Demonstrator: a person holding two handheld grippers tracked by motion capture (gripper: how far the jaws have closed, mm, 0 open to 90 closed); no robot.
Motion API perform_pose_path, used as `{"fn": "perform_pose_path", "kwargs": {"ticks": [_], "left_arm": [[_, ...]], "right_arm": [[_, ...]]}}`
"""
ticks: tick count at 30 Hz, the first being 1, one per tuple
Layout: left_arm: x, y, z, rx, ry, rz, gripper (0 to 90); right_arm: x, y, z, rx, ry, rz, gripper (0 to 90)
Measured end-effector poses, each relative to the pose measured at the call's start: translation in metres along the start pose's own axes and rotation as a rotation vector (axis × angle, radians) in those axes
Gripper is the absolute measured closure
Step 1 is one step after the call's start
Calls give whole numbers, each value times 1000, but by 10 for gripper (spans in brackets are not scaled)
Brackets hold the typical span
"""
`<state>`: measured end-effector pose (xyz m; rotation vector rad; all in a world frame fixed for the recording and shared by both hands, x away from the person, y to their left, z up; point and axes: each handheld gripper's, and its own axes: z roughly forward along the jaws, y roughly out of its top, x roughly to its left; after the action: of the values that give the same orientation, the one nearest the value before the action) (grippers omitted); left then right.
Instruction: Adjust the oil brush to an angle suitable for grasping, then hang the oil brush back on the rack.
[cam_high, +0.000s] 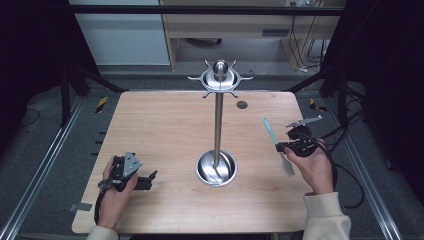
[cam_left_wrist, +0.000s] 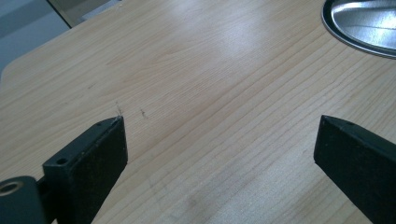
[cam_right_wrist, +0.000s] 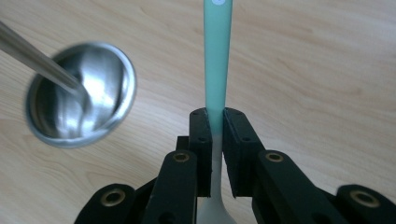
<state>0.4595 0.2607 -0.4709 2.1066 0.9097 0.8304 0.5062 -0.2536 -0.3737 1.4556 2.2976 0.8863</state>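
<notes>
My right gripper (cam_right_wrist: 215, 122) hides the pale-green-handled spatula's (cam_right_wrist: 217, 56) neck; its blade runs past the frame's bottom edge.

You are working in a lab-style recording bay, not a home. Your wooden table (cam_high: 165, 125) stands alone on grey carpet between metal floor rails (cam_high: 42, 165), with black-and-yellow hazard tape (cam_high: 101, 104) marking the floor. Dark frame struts (cam_high: 75, 75) and black curtains close in both sides, and loose cables (cam_high: 312, 50) hang beneath a workbench (cam_high: 225, 25) behind.
</notes>
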Motion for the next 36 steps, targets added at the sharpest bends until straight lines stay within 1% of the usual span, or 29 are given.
{"fn": "perform_pose_path", "kwargs": {"ticks": [1, 2, 4, 5, 6, 7, 8, 9, 10, 11, 13, 14, 15, 16, 17, 20, 21, 22, 23, 25, 27, 28, 36], "left_arm": [[0, 0, 0, 0, 1, 0, 24], [0, 0, 0, -1, 1, 0, 24], [0, 0, 0, 0, 1, 0, 24], [0, 0, 0, 0, 1, 0, 24], [0, 0, 0, 0, 1, 0, 24], [1, 0, -1, 0, 2, -1, 24], [1, 0, -1, -1, 3, -1, 24], [1, 0, -1, -1, 3, -1, 24], [1, 0, -1, -1, 3, -1, 24], [1, 0, -1, -1, 3, 0, 24], [1, 0, -1, -2, 2, -2, 24], [1, 0, -1, -3, 3, -2, 24], [1, 0, -1, -2, 3, -1, 24], [1, 0, -1, -3, 3, -1, 24], [1, 0, -1, -3, 3, -1, 24], [1, 0, -1, -4, 5, -2, 24], [1, 0, -1, -4, 5, -2, 24], [1, 0, -1, -4, 5, -1, 24], [1, 0, -1, -3, 4, 0, 24], [1, 0, -1, -3, 4, 1, 24], [1, 0, -1, -3, 3, 1, 24], [1, 0, -1, -3, 3, 1, 24], [1, 0, -1, -3, 3, 0, 24]], "right_arm": [[2, 1, -8, -39, 13, -6, 824], [3, 1, -13, -61, 22, -8, 825], [6, 2, -22, -106, 22, -23, 824], [6, 2, -22, -106, 22, -23, 824], [7, 3, -26, -125, 22, -29, 825], [10, 5, -36, -164, 24, -38, 825], [10, 5, -36, -164, 24, -38, 825], [12, 6, -43, -192, 39, -41, 825], [12, 6, -43, -192, 39, -41, 825], [14, 6, -47, -206, 41, -39, 825], [16, 7, -53, -231, 45, -53, 825], [17, 7, -59, -256, 50, -59, 825], [19, 8, -62, -270, 55, -60, 825], [19, 8, -62, -270, 55, -60, 825], [21, 8, -68, -306, 71, -65, 825], [23, 9, -73, -333, 75, -78, 825], [27, 10, -79, -367, 81, -92, 825], [27, 10, -79, -367, 81, -92, 825], [30, 10, -83, -390, 92, -95, 825], [33, 11, -87, -411, 99, -110, 825], [34, 12, -89, -419, 101, -116, 825], [38, 12, -94, -437, 109, -124, 825], [49, 15, -105, -474, 118, -162, 825]]}}
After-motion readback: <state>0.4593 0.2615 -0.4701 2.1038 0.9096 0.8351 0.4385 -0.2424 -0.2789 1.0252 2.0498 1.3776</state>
